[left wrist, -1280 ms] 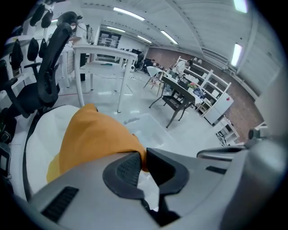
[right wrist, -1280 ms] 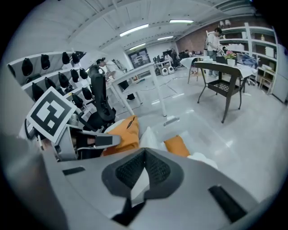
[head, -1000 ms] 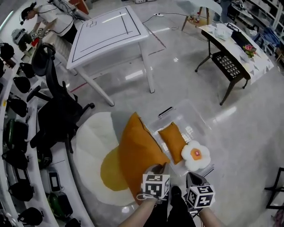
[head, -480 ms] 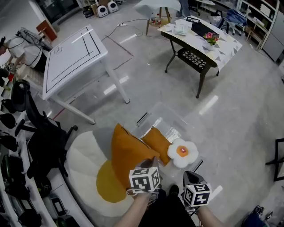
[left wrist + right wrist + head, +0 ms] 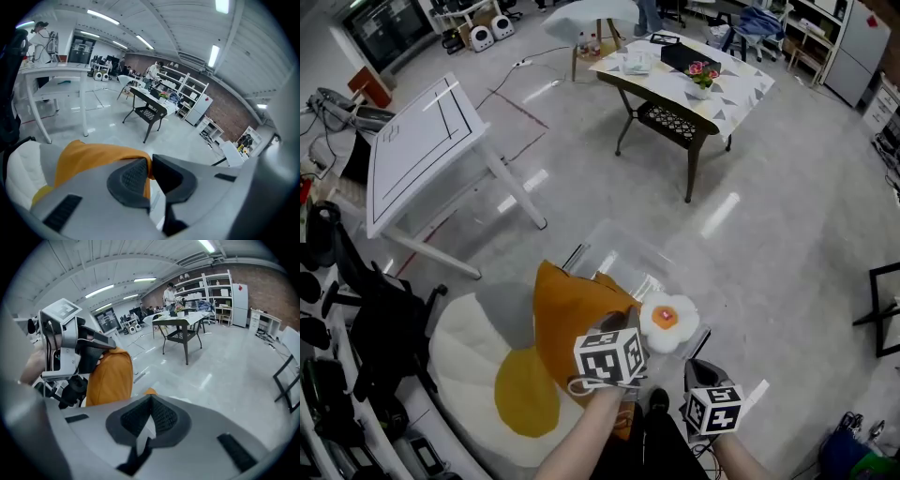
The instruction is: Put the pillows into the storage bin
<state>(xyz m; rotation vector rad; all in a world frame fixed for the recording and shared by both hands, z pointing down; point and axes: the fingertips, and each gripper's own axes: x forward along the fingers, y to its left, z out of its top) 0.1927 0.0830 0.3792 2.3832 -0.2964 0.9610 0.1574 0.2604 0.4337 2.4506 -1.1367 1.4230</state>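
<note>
Left gripper (image 5: 615,325) is clamped on the big orange pillow (image 5: 562,314). In the left gripper view you can see the orange fabric (image 5: 93,157) pinched right between the jaws, w/ the rest of it bunched up to the left. The pillow is up off the floor, standing on edge just left of the clear storage bin (image 5: 619,246) and overlapping the bin's left side from the head view, so not inside it.

Right gripper (image 5: 698,371) is closed w/ nothing in it. Its own view shows the gripper (image 5: 150,416) w/ the jaws meeting tip to tip and nothing between them. It hangs near the bin's right corner, just beside the left one.

In the bin there's a smaller orange pillow (image 5: 607,280), mostly hidden behind the big one. A white flower pillow (image 5: 666,319) w/ an orange centre sits at the bin's near right end (can't tell if it's fully inside or perched on the rim).

On the floor left of all that lies a big round white mat (image 5: 469,366) w/ a yellow middle, fried-egg style, partly under the hanging pillow.
</note>
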